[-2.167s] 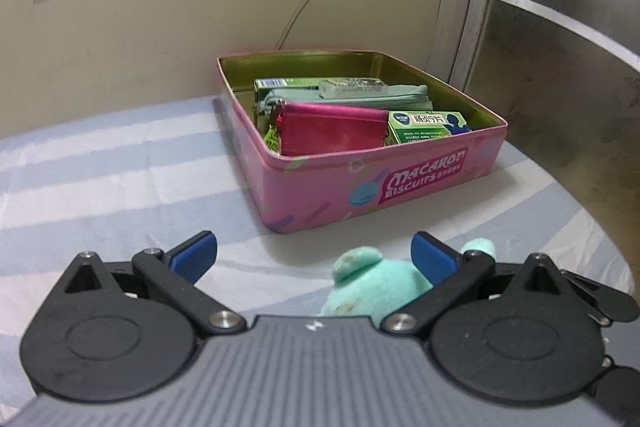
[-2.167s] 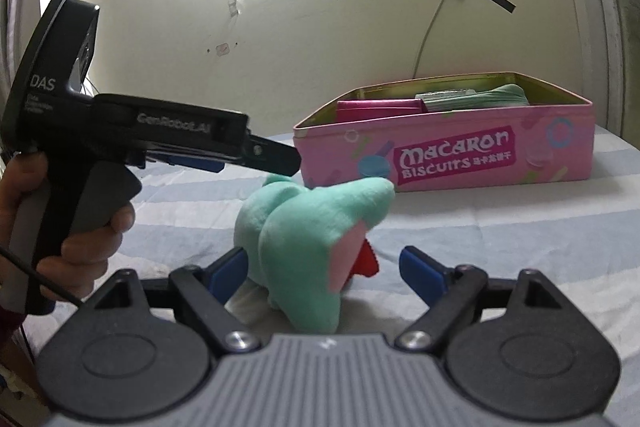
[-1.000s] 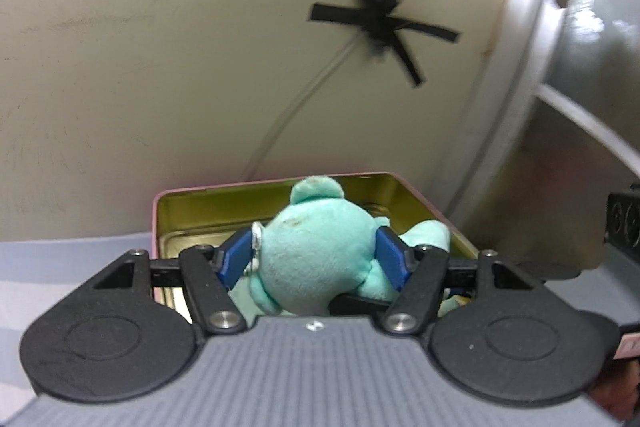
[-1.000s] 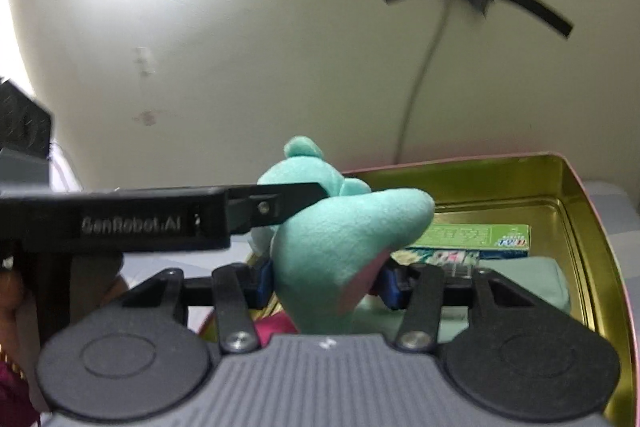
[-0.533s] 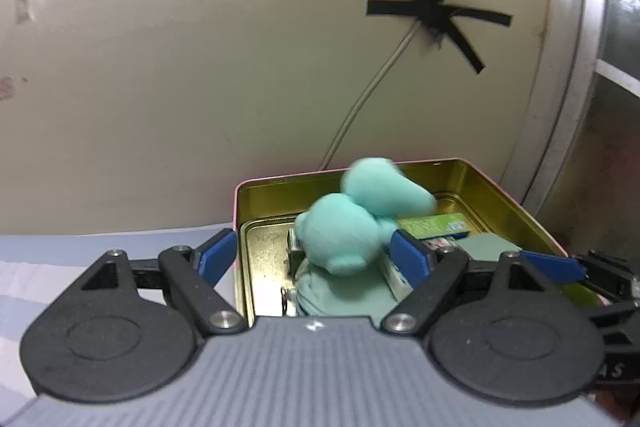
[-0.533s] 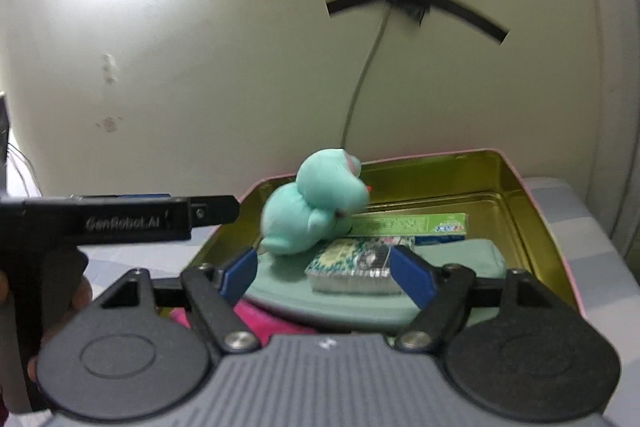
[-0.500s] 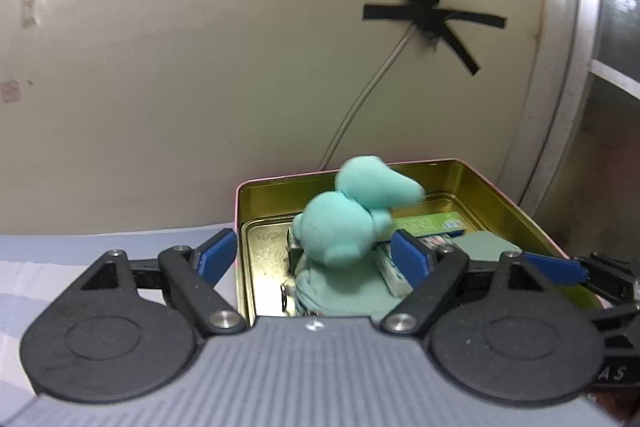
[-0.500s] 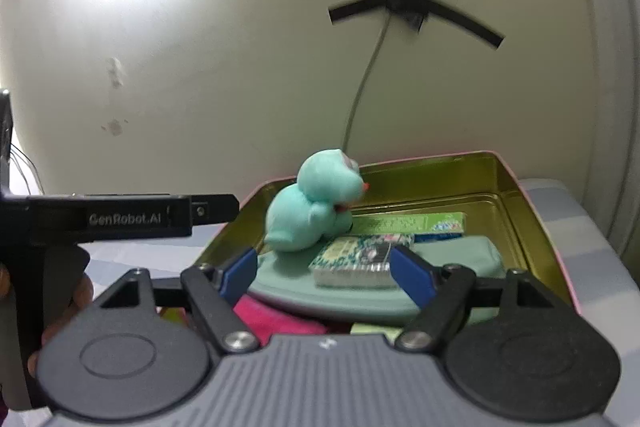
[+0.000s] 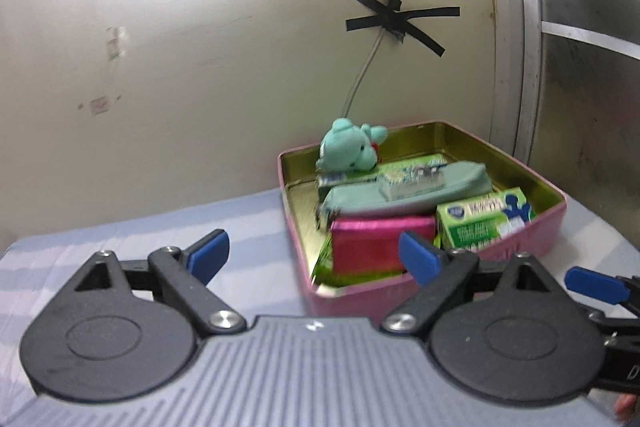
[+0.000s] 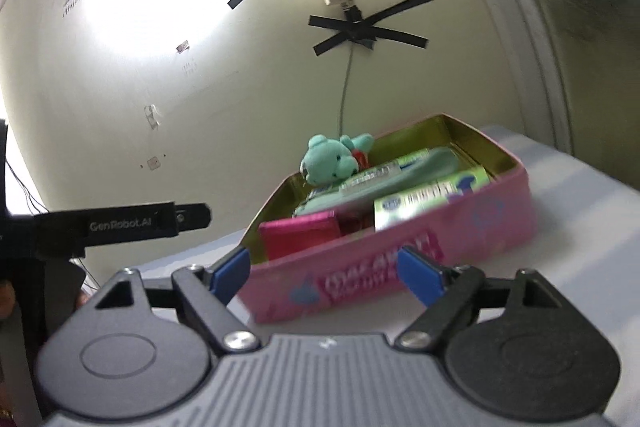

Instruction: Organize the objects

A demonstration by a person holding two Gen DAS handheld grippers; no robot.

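I saw the pink tin (image 9: 536,241) at two o'clock from my left gripper (image 9: 314,253), teal plush (image 9: 348,151) lying in its far corner; both my grippers, right (image 10: 324,273) included, had just spread wide, gripping nothing

"GenRobot.AI" on the left gripper (image 10: 132,225).

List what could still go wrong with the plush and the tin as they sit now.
1. The teal plush sits on top of the packed items at the far corner of the pink tin, its head above the rim, so it may roll out or block a lid.
2. The small packet lies loose on the green pouch and could slide off if the tin is nudged.
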